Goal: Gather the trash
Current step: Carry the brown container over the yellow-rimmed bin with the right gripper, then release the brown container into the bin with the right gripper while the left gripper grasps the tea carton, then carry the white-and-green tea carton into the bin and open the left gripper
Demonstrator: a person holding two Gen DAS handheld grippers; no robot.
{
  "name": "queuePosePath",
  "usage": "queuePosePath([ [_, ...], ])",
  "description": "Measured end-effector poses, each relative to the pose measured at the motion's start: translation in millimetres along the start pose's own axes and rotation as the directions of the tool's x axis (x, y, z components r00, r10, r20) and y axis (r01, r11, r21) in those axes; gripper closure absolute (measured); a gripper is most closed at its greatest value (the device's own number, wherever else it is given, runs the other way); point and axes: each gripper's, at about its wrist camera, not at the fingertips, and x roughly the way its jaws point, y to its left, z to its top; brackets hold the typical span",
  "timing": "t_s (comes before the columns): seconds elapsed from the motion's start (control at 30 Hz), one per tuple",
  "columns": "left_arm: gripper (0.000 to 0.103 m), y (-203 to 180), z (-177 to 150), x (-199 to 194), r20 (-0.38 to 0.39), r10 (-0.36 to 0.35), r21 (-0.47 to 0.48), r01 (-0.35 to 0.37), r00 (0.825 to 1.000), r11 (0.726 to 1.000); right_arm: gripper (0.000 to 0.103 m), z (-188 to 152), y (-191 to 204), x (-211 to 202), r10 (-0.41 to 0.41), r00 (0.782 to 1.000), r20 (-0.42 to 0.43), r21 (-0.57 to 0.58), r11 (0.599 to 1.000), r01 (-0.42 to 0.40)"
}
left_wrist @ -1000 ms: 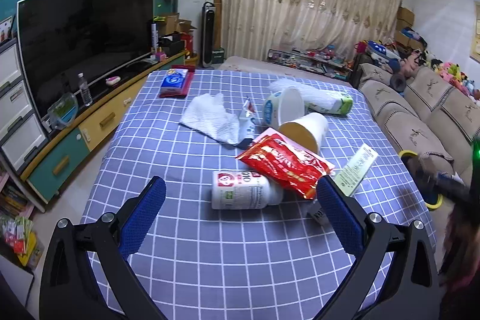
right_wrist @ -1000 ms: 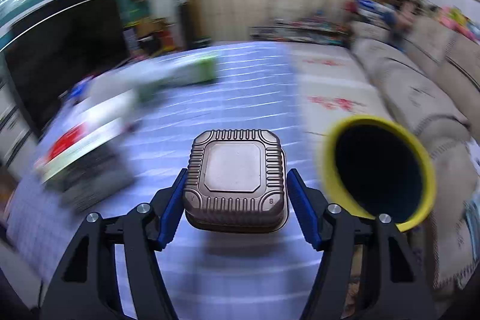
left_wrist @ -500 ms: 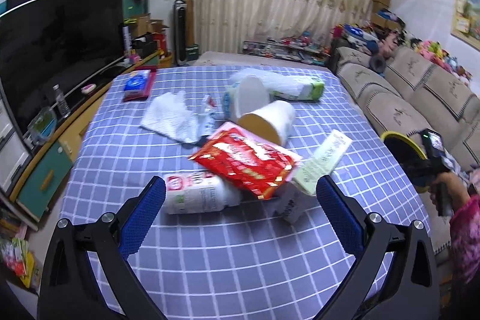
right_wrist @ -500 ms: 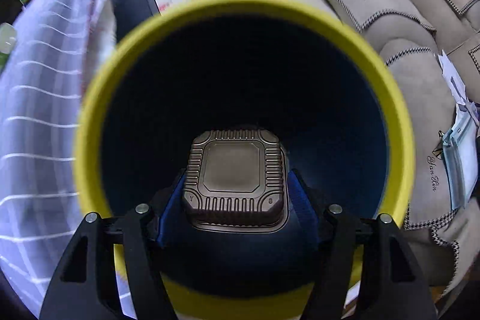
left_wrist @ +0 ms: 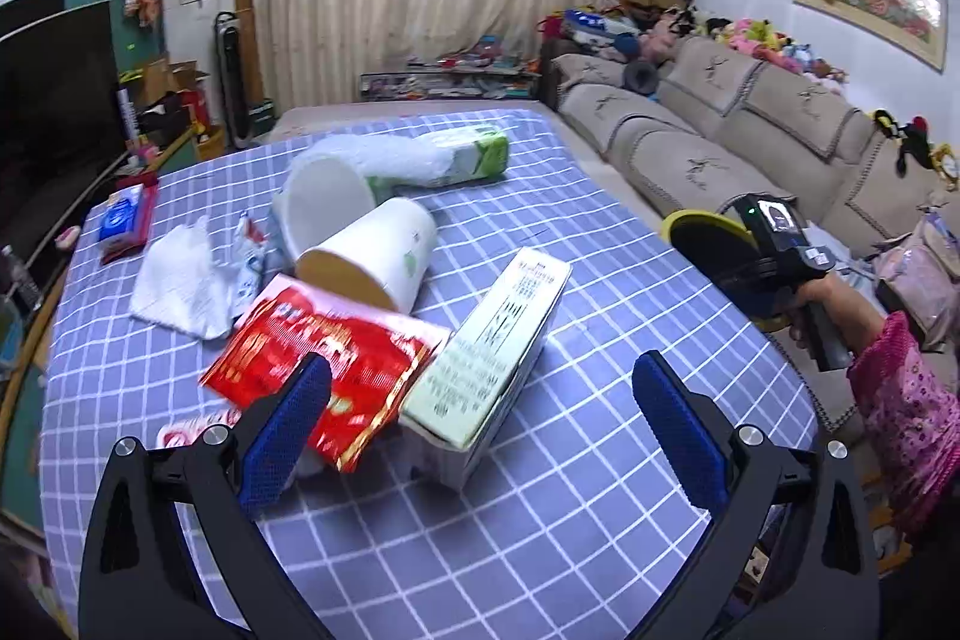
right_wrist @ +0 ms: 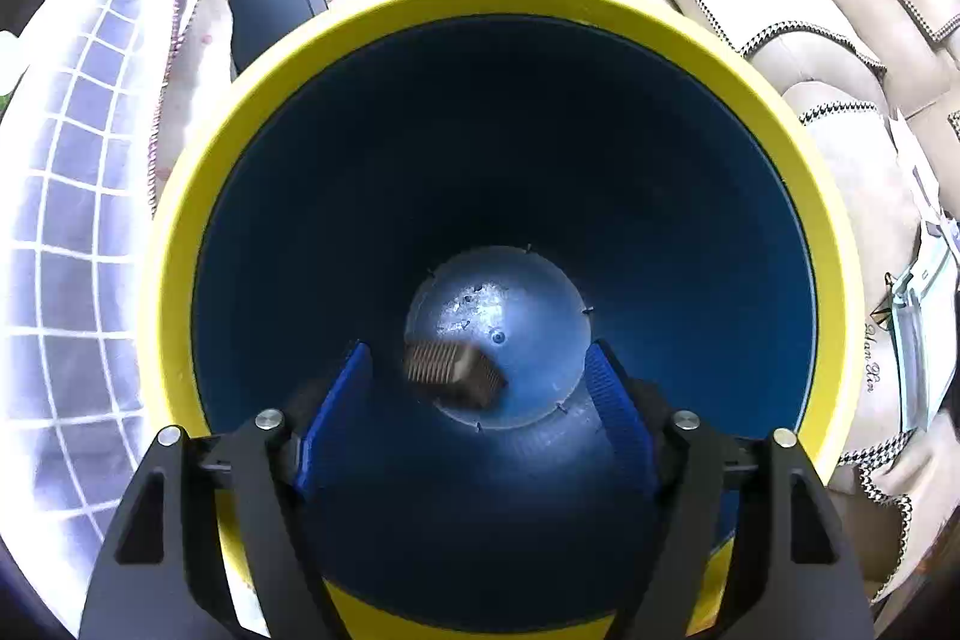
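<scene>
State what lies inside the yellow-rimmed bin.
One brown ribbed container, blurred, lies near the bare blue floor of the bin. The right gripper hides part of the near inner wall.

Right gripper (right_wrist: 477, 388) points down into the yellow-rimmed bin (right_wrist: 198, 196), jaws just opened, nothing between the pads. Ribbed brown box (right_wrist: 453, 373) is blurred, loose near the bin's pale bottom. Checked tablecloth (right_wrist: 66, 220) at left, beige sofa (right_wrist: 840, 10) at right.
</scene>
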Motion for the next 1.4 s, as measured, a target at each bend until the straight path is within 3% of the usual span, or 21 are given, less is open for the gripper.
queuePosePath([
  [0.1,0.004,2.2,4.8,4.8,0.002,-0.048,0.018,0.048,0.999,0.999,0.033,3.9,-11.4,4.0,0.008,1.0,0.011,-0.007,1.0,-0.008],
  [0.23,0.005,3.6,8.1,13.1,-0.025,-0.097,0.043,0.098,0.995,0.994,0.032,-4.5,1.5,-7.4,0.014,1.0,0.025,-0.009,1.0,-0.014],
  [0.4,0.025,-2.9,10.0,23.1,-0.055,-0.115,0.083,0.119,0.992,0.989,0.032,-14.4,4.9,-24.8,0.022,0.999,0.048,-0.019,1.0,-0.021],
  [0.7,0.043,-4.1,10.5,45.2,-0.103,-0.104,0.076,0.112,0.989,0.991,0.031,-17.0,17.1,-34.7,0.035,0.997,0.065,-0.04,0.999,-0.032],
  [1.0,0.045,-20.8,15.1,71.2,-0.157,-0.045,0.129,0.066,0.987,0.989,0.03,-19.0,19.7,-31.0,0.038,0.997,0.064,-0.051,0.998,-0.034],
  [1.13,0.058,-30.3,12.9,84.0,-0.206,-0.057,0.147,0.089,0.977,0.985,0.03,-20.3,20.4,-30.5,0.039,0.997,0.067,-0.058,0.998,-0.035],
  [1.4,0.067,-40.1,16.4,109.4,-0.25,-0.032,0.141,0.068,0.968,0.988,0.03,-27.0,18.3,-30.0,0.055,0.996,0.07,-0.067,0.996,-0.05],
])
